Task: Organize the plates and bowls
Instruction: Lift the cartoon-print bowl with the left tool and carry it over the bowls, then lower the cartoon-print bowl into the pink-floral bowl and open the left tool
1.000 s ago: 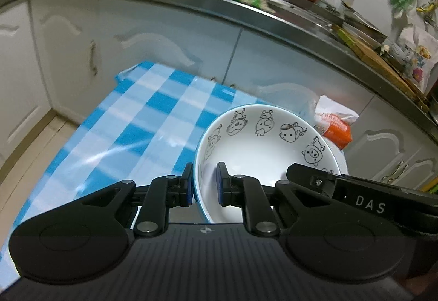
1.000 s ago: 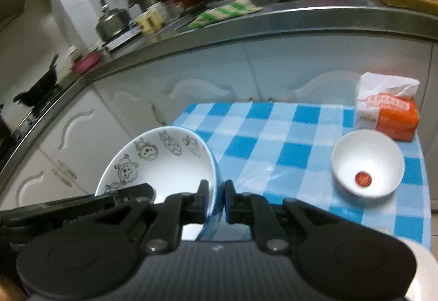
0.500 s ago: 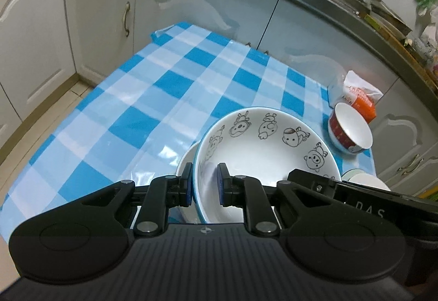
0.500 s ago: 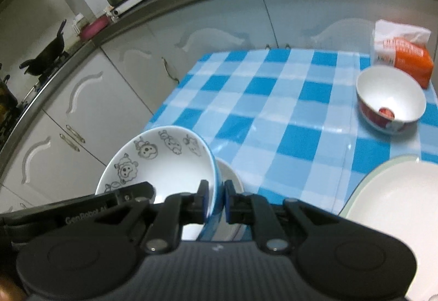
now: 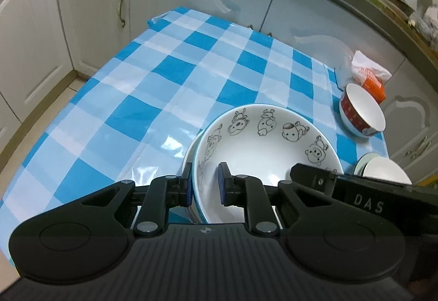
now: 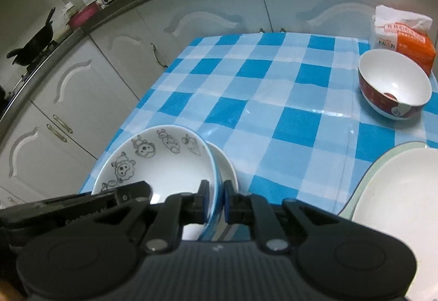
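Observation:
A white bowl with cartoon animals and a blue rim [image 5: 262, 147] [image 6: 161, 164] sits nested in a plain white bowl [image 5: 188, 161] [image 6: 225, 164] at the near edge of the blue checked table [image 5: 175, 73]. My left gripper [image 5: 204, 184] is shut on the bowl's near left rim, one pad outside the wall and one inside. My right gripper [image 6: 214, 198] is shut tight on the opposite rim. Each gripper's black body shows in the other's view.
A red bowl with a white inside [image 5: 361, 114] [image 6: 394, 87] stands at the far right beside an orange tissue pack [image 5: 369, 76] [image 6: 405, 38]. White plates [image 5: 383, 169] [image 6: 397, 191] lie stacked at the near right. White cabinets [image 5: 90, 8] and a steel counter surround the table.
Both grippers came down with the cartoon bowl and set it into the plain white bowl. The left jaws stand slightly wider than before.

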Tool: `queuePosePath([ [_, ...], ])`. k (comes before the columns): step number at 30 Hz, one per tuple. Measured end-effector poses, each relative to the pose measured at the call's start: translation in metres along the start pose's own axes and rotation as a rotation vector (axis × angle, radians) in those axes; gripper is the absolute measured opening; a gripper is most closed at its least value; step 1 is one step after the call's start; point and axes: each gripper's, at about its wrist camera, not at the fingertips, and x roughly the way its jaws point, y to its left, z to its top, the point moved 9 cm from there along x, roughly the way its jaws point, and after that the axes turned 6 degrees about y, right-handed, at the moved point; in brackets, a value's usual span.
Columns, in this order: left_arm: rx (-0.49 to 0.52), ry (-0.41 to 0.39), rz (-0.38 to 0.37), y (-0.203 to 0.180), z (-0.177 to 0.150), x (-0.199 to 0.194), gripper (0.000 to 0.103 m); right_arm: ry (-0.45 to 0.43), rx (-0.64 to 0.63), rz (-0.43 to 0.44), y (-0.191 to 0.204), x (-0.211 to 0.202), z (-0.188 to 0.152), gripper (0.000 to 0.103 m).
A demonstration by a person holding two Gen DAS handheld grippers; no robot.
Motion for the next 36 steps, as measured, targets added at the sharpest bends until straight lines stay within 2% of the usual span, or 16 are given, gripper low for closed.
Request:
queuePosePath([
  [3,0.009,0.01,-0.007,0.001,0.0,0.002,0.018,0.0,0.014,-0.001,-0.002,0.001,0.001,0.008],
  [7,0.028,0.026,-0.018,0.002,-0.001,0.002,0.028,-0.003,0.006,-0.009,0.0,0.002,0.002,0.007],
  [12,0.053,0.033,-0.021,0.0,-0.003,0.0,0.031,-0.007,-0.012,-0.019,0.001,0.003,0.001,0.007],
  [19,0.144,0.026,-0.003,-0.008,-0.005,-0.007,0.041,-0.005,-0.029,-0.022,0.001,0.004,0.001,0.007],
  [30,0.174,0.061,-0.017,-0.012,-0.006,-0.013,0.057,0.007,-0.026,0.003,0.0,0.006,0.002,0.006],
  [31,0.173,0.059,-0.02,-0.012,-0.006,-0.015,0.065,0.009,-0.026,0.002,0.0,0.005,0.003,0.005],
  [32,0.18,0.047,-0.001,-0.012,-0.005,-0.019,0.087,0.011,-0.025,0.002,0.0,0.005,0.003,0.005],
  [34,0.217,0.006,0.065,-0.009,-0.002,-0.026,0.098,0.016,-0.026,0.0,0.001,0.004,0.004,0.01],
  [36,0.263,-0.021,0.078,-0.008,-0.002,-0.029,0.097,0.022,-0.034,-0.007,0.002,0.003,0.005,0.011],
])
